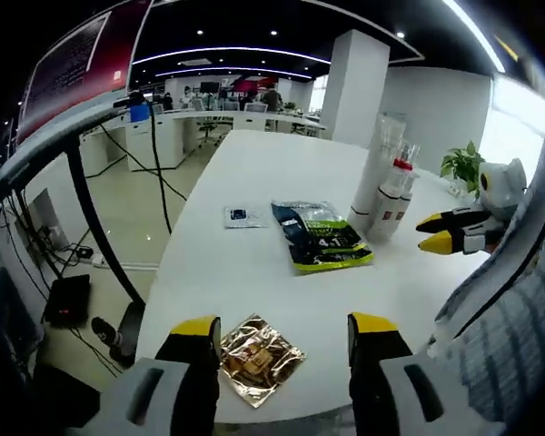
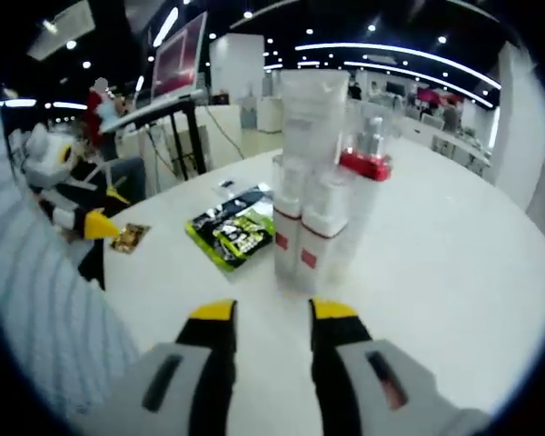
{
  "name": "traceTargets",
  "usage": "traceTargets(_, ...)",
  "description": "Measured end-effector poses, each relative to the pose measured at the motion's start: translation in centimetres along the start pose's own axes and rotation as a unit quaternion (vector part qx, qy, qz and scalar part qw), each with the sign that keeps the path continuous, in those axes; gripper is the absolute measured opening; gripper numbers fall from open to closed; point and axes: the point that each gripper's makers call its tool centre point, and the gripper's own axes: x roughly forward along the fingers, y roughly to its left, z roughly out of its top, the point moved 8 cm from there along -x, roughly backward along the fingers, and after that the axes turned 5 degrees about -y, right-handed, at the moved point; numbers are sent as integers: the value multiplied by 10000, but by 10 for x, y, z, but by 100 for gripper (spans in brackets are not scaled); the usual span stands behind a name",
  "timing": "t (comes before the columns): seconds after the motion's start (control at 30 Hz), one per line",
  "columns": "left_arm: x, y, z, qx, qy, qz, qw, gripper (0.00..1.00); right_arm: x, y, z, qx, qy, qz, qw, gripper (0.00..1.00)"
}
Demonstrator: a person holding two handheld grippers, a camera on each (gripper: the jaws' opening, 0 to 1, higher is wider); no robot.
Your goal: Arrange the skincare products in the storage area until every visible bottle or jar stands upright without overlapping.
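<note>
In the left gripper view the left tongs (image 1: 283,334) stand wide apart with nothing between them, over the near edge of the white worktop (image 1: 254,173). Just ahead of them lies one gold foil sachet (image 1: 259,357), flat. Further on lie one small white card (image 1: 245,216) with a dark patch and one dark-and-green pouch (image 1: 322,234), flat, its long axis running away from the camera; its print is too blurred to read, perhaps "4-1". To the right of the pouch the bottles (image 1: 388,186) stand upright in a tight group, long axes vertical, touching one another; the count is hard to tell here. Right again, the right tongs (image 1: 439,232) come in with yellow tips pointing left toward the bottles. A potted plant (image 1: 462,165) sits behind them.

In the right gripper view the left tongs (image 2: 98,222) show at the left, near the sachet (image 2: 130,236). The pouch (image 2: 231,229) lies just left of the bottles (image 2: 322,182). I count about four: two white ones in front with small red labels, a tall translucent tube behind, and one with a red collar. All stand upright. The right tongs (image 2: 272,311) are narrowly open and empty, pointing at the group, close but apart
</note>
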Motion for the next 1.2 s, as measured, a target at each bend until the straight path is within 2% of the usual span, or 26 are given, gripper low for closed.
traceTargets(0.07, -3, 6, -3, 244, 86, 200, 9995, 57, -2, 2, 1, 8, 2, -46, 10000, 29)
traceTargets(0.17, -11, 15, -8, 544, 75, 285, 9981, 54, -6, 5, 1, -18, 18, -82, 10000, 29)
traceTargets(0.23, -14, 18, -13, 676, 199, 197, 9973, 55, -5, 6, -3, -158, 155, -96, 9997, 29)
traceTargets(0.4, -17, 24, -26, 644, 363, 49, 9972, 54, -4, 6, 0, -170, 212, -108, 9996, 29)
traceTargets(0.6, -13, 32, -38, 855, 643, 251, 9939, 50, 2, 14, 2, -250, 246, -35, 9994, 29)
traceTargets(0.63, -12, 37, -35, 935, 509, 378, 9936, 50, 2, 15, 2, -249, 248, -19, 9994, 29)
traceTargets(0.93, -18, 45, -35, 592, 423, 653, 9952, 50, 3, 20, 0, -324, 312, 3, 9990, 28)
traceTargets(1.03, -19, 50, -34, 608, 355, 810, 9942, 49, 3, 20, -1, -336, 324, 7, 9989, 28)
traceTargets(1.2, -17, 56, -33, 477, 332, 1102, 9922, 43, 4, 21, -1, -290, 341, 2, 9990, 28)
